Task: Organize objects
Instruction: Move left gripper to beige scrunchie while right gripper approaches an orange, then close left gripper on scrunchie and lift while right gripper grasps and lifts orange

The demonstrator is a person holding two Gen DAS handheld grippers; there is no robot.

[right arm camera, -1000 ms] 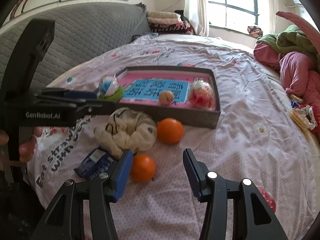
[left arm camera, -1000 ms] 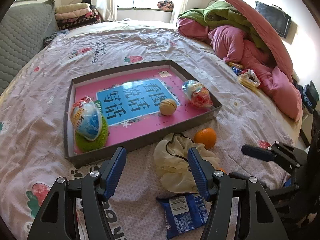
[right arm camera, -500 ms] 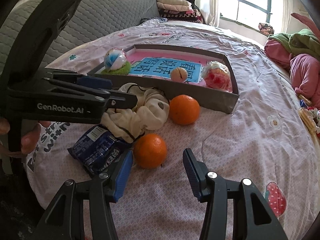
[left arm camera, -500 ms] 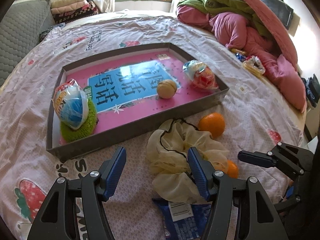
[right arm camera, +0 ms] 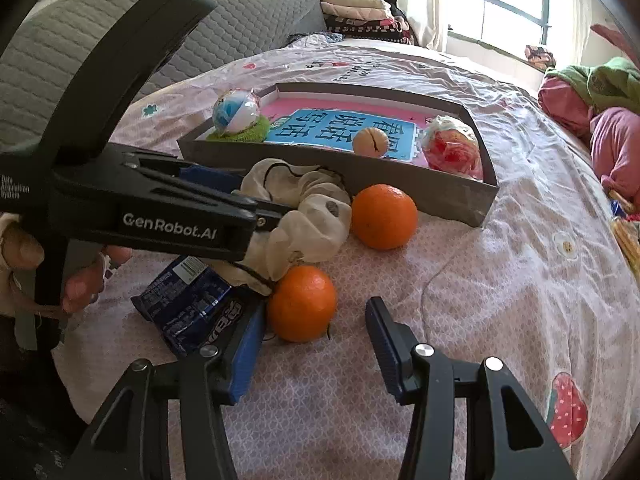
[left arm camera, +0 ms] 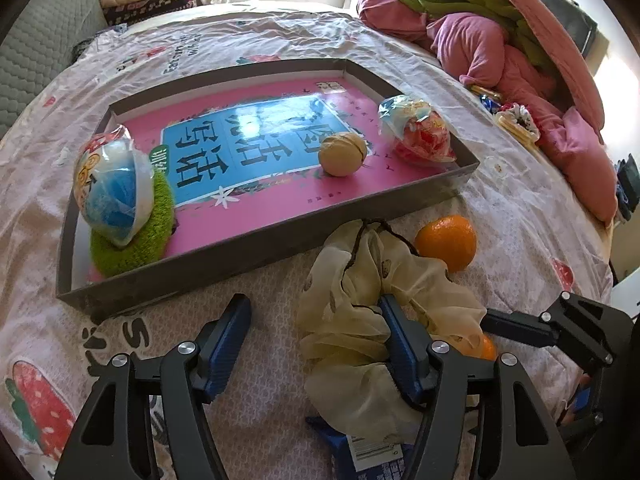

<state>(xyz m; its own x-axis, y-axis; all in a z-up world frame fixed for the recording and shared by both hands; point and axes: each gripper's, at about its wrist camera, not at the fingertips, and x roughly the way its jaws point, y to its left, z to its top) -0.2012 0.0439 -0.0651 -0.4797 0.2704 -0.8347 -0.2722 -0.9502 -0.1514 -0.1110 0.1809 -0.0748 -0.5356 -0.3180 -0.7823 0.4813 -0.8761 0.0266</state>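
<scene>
Blue snack packet (left arm camera: 376, 456) cut off at bottom edge; near orange (left arm camera: 478, 347) mostly hidden behind cream cloth (left arm camera: 360, 320).

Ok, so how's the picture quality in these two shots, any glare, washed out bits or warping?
Left wrist view: window glare on the glossy blue panel in the tray, right edge washed out by sunlight. Right wrist view: window overexposed, bedspread evenly lit. Both: strong fisheye bending, dark corners, focus sharp.

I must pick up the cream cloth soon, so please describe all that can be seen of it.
The cloth is thin cream fabric, crumpled in loose folds, with small brown spots and a dark cord along its edge. It lies on the bedsheet before the tray, partly covering the blue packet. The near orange touches it. One finger of the left gripper presses into it.
</scene>
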